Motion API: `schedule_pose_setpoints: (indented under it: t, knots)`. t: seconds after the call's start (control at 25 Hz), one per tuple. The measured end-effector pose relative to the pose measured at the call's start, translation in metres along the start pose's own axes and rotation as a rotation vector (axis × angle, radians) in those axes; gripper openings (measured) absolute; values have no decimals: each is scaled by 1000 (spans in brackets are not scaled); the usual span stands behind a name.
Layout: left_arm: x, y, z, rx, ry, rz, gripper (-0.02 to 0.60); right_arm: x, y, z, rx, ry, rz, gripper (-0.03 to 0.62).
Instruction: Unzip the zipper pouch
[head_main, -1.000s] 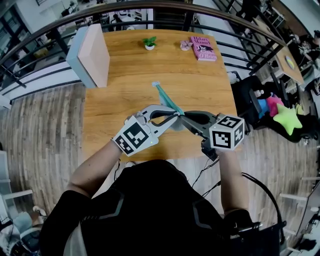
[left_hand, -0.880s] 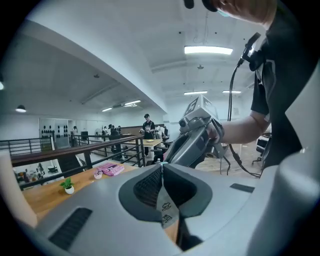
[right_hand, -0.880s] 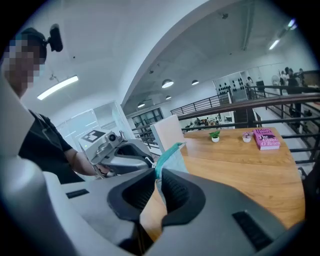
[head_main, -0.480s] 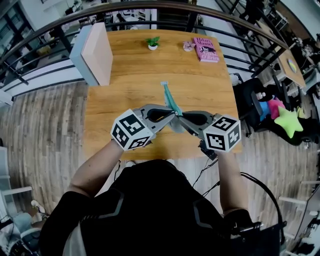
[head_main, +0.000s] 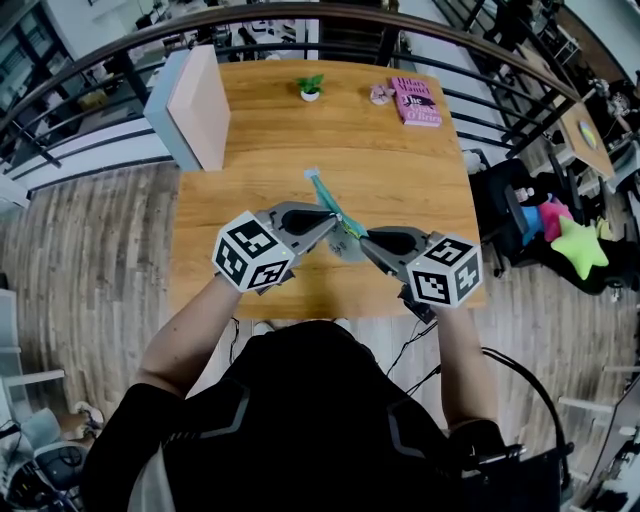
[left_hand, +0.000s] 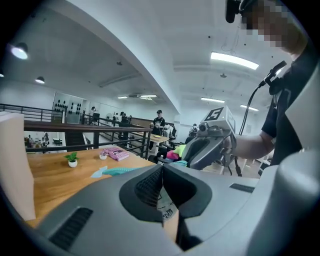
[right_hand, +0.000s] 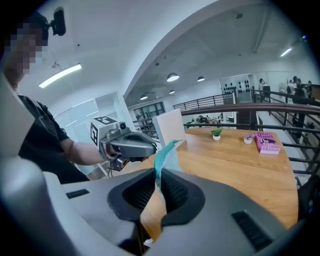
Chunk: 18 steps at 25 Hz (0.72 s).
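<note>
Left claw (head_main: 333, 217): shut tight on a thin bit of the zipper pouch (head_main: 326, 196), right at its tips (maybe the zipper tab, but it is too small to tell).
Right claw (head_main: 362, 238): almost shut, pinching the edge of the pouch. Teal cloth sticks up from between its jaws.
Pouch: it hangs between the two claw tips, which nearly meet. Its long end points away from both claws, over the wooden surface (head_main: 400, 170).
Done: both claws have a hold, one on each side.
Left to do: slide the zipper along. No open mouth shows, so the job looks close to its start.
</note>
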<state>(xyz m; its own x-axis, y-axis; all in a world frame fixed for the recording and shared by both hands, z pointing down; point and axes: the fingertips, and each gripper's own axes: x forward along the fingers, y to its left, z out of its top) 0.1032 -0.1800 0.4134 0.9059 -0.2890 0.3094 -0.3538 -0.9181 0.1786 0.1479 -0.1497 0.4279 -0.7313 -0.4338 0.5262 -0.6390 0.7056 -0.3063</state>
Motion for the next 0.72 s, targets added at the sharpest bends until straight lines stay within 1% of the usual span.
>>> schedule_pose_setpoints:
  t: [0.28,0.56,0.72]
  knots:
    - [-10,26,-4,-33,-9,69,30,1,-14,-6,27,2,-8,46]
    - [-22,46,-7,-66,-10,151,31,-2,-24,-11,31,6,-25,46]
    - [-33,60,-11,-50,1,218,31,-4,-35,-18,34,23,-49,47]
